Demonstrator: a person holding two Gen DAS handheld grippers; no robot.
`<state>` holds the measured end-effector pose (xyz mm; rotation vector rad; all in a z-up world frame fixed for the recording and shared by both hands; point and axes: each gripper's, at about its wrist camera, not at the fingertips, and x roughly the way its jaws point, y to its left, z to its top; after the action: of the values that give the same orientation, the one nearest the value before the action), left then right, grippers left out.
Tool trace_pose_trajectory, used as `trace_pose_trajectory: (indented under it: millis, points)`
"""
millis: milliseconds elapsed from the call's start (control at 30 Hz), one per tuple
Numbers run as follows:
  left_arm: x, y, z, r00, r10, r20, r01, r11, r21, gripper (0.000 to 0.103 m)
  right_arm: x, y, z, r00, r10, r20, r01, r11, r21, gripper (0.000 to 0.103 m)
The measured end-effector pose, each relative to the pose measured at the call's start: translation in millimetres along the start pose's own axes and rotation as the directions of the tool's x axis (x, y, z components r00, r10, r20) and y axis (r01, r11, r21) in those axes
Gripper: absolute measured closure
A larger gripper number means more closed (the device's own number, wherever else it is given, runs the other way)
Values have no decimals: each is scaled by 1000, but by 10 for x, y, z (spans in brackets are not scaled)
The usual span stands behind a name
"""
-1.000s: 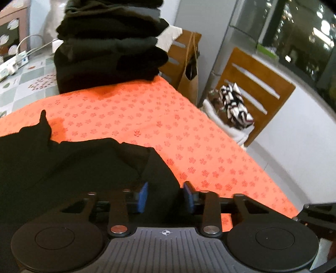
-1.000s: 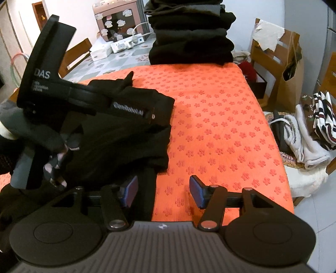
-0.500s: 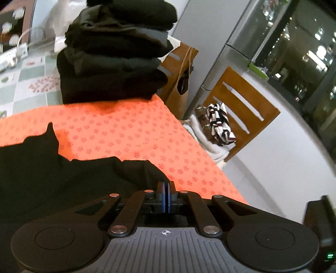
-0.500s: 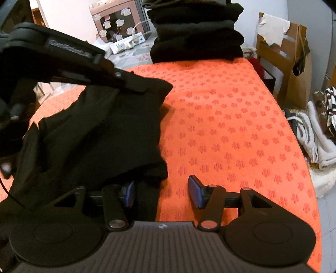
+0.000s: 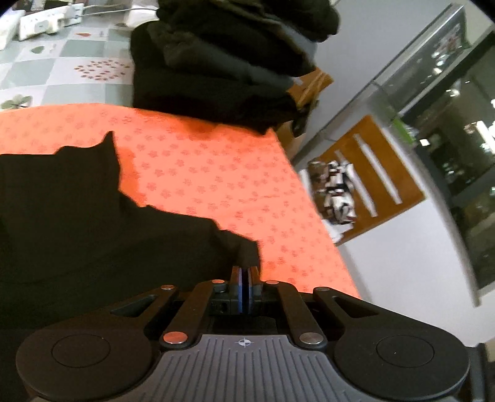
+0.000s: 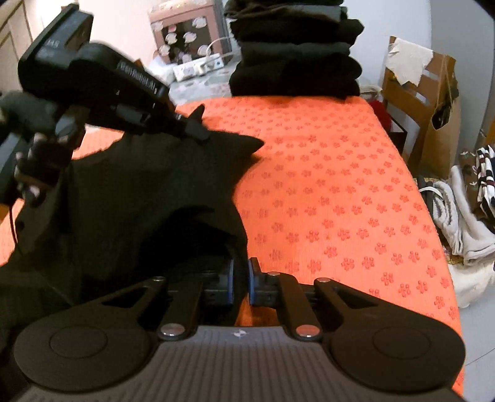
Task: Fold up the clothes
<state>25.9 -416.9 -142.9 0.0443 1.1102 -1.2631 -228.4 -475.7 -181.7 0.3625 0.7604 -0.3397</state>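
A black garment [image 5: 92, 222] lies crumpled on the left of the orange flower-print cloth [image 5: 216, 173]. My left gripper [image 5: 246, 272] is shut on a corner of the garment and holds that corner lifted. It shows in the right wrist view [image 6: 198, 133] above the garment [image 6: 139, 191]. My right gripper [image 6: 240, 272] is nearly shut at the garment's near edge, with a narrow gap between its blue pads. Whether fabric sits between them is hidden.
A tall stack of folded dark clothes [image 6: 294, 52] stands at the far end of the table. A wooden chair with striped and white laundry [image 6: 464, 198] is to the right. A paper bag [image 6: 439, 117] hangs on another chair. Power strips [image 5: 46, 18] lie on the tiled cloth.
My left gripper closed on the garment's corner and lifted it up and away. My right gripper narrowed from wide open to nearly shut at the garment's near edge.
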Motion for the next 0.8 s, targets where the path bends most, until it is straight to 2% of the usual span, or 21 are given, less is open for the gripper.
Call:
trace_pose_trajectory:
  millis: [33,67,100,133,267,333,367,400,433,600,633,700,733,767,800]
  points:
    - [-2,-14,26,1000,-9,6,9,1000,5,83,-4,11,3,1000,-6,0,6,1000,-10,90]
    - [0,-29,54,1000,-17,11,17,1000,9,71,-9,22,8,1000,-12,3,12,1000,-20,89]
    - [1,-44,82,1000,-25,17,25,1000,14,59,-18,37,25,1000,-16,13,16,999,-31,82]
    - [38,-60,109,1000,-27,12,27,1000,16,55,-21,52,40,1000,-17,26,18,999,-46,76]
    - [292,-118,162,998,-22,-57,23,1000,20,50,27,121,135,998,-28,54,34,992,-121,71]
    - [424,-144,149,995,4,-97,-1,1000,32,56,52,160,180,998,-23,66,34,985,-171,72]
    - [465,-158,139,994,20,-105,-16,999,45,91,58,180,198,997,-20,73,34,980,-198,73]
    - [506,-173,128,993,37,-113,-31,998,58,97,52,197,208,997,-21,74,37,974,-222,87]
    - [548,-187,117,991,54,-120,-45,996,72,97,42,208,213,997,-27,72,43,969,-242,96]
    - [572,-61,157,989,111,-96,-108,994,35,97,-51,195,91,997,-60,57,74,958,-276,98]
    - [571,-23,162,988,123,-92,-121,992,28,97,-51,174,48,996,-69,47,80,957,-279,102]
    - [561,81,183,992,80,-97,-82,997,-13,96,-65,101,-38,997,-78,17,80,963,-258,102]
    - [535,133,189,994,33,-104,-38,998,-47,96,-78,65,-76,997,-80,5,79,967,-243,102]
    - [483,132,192,995,9,-101,-14,999,-48,91,-105,35,-95,997,-80,-2,77,971,-227,102]
    - [428,124,195,995,-11,-96,7,999,-44,81,-143,10,-106,997,-77,-5,74,975,-211,102]
